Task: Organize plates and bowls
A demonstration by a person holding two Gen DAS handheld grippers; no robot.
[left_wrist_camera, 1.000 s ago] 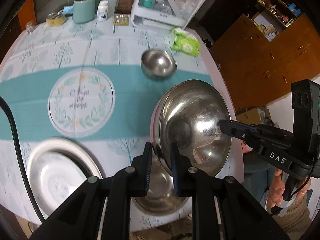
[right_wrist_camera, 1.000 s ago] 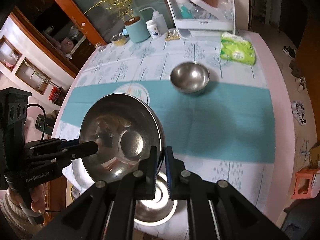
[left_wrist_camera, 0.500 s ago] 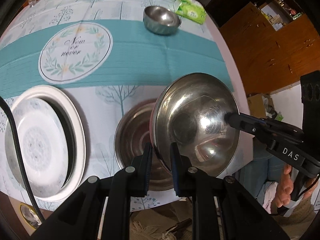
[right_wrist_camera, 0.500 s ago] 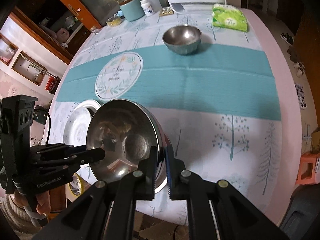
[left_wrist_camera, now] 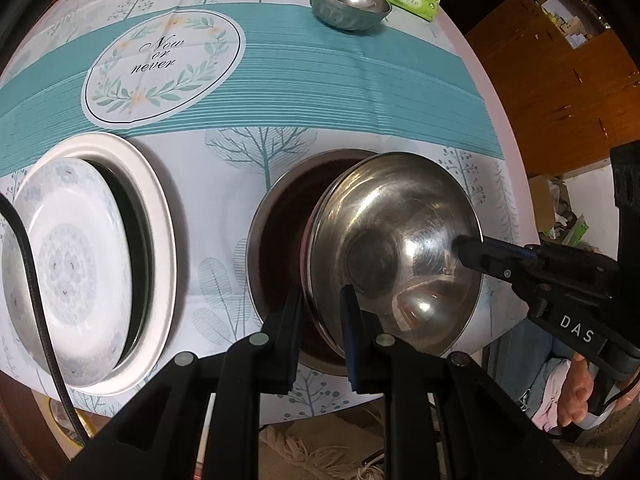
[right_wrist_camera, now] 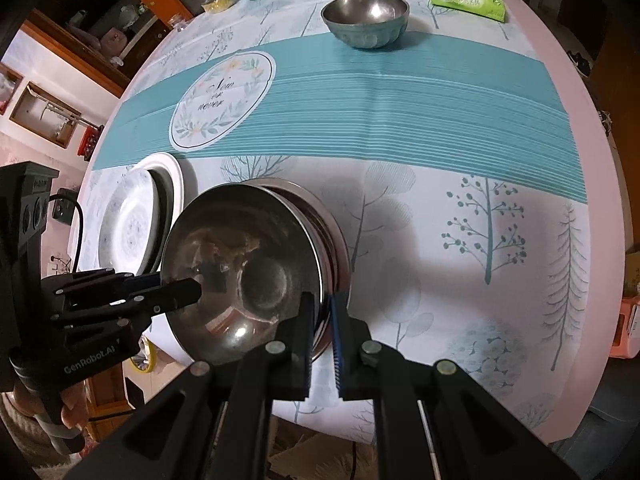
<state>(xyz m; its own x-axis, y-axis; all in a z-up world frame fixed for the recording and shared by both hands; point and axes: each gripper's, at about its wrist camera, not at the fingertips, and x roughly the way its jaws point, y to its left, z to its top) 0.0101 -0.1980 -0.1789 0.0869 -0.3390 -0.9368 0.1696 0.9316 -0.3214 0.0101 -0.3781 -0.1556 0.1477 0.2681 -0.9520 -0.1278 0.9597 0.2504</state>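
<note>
teal-banded tablecloth (left_wrist_camera: 280, 92) covers the round table, with stacked white plates (left_wrist_camera: 80, 256) left of the left gripper (left_wrist_camera: 320, 320). both the left gripper and the right gripper (right_wrist_camera: 322, 320) are clamped on opposite rims of a tilted steel bowl (left_wrist_camera: 396, 256), just above a larger steel basin (left_wrist_camera: 276, 248). a small steel bowl (right_wrist_camera: 365, 24) sits far ahead.

Tablecloth (left_wrist_camera: 280, 92) white with teal band and tree motifs; bowls (left_wrist_camera: 392, 248) bare silver steel; plate (left_wrist_camera: 68, 264) white, grey-blue floral.
</note>
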